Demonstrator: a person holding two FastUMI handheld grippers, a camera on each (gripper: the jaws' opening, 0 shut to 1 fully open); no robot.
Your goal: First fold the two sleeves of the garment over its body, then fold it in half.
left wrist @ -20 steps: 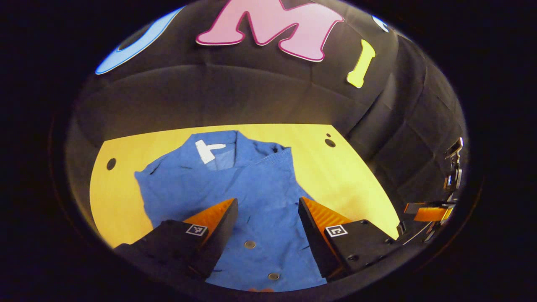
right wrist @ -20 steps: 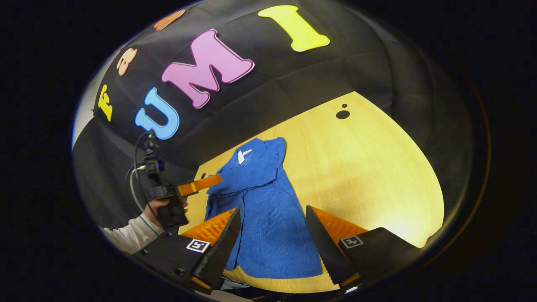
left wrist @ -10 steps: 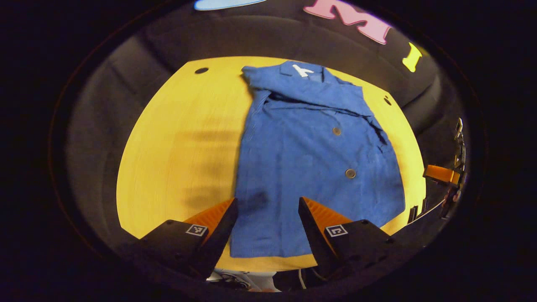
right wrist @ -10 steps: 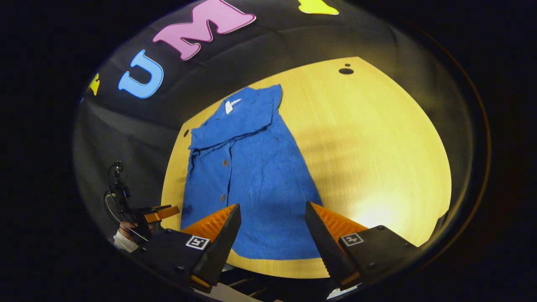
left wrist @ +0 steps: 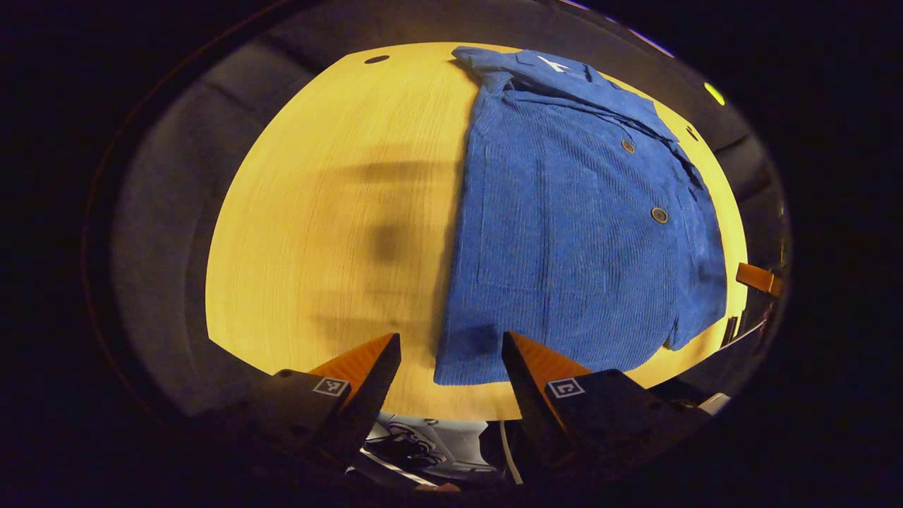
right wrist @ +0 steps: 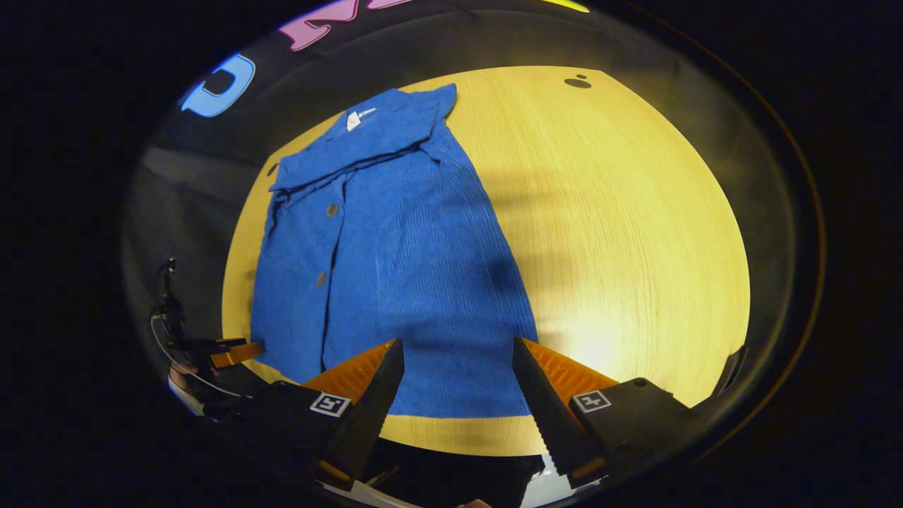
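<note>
A blue buttoned shirt lies flat on the yellow wooden table, collar at the far end, both sleeves folded in over the body. My left gripper is open above the hem's left corner, empty. In the right gripper view the same shirt lies left of centre, and my right gripper stands open over the hem's right corner, nothing between its fingers. The left gripper shows at the left edge of that view; the right gripper's orange finger shows at the right edge of the left gripper view.
Bare tabletop spreads to the right of the shirt, with small dark holes near the far corner. The near table edge runs just under both grippers. Black cloth walls close in the booth.
Both grippers have pulled back from over the shirt's upper part to its near hem and tilted down toward the table. Both stay open and empty. The shirt has not moved.
</note>
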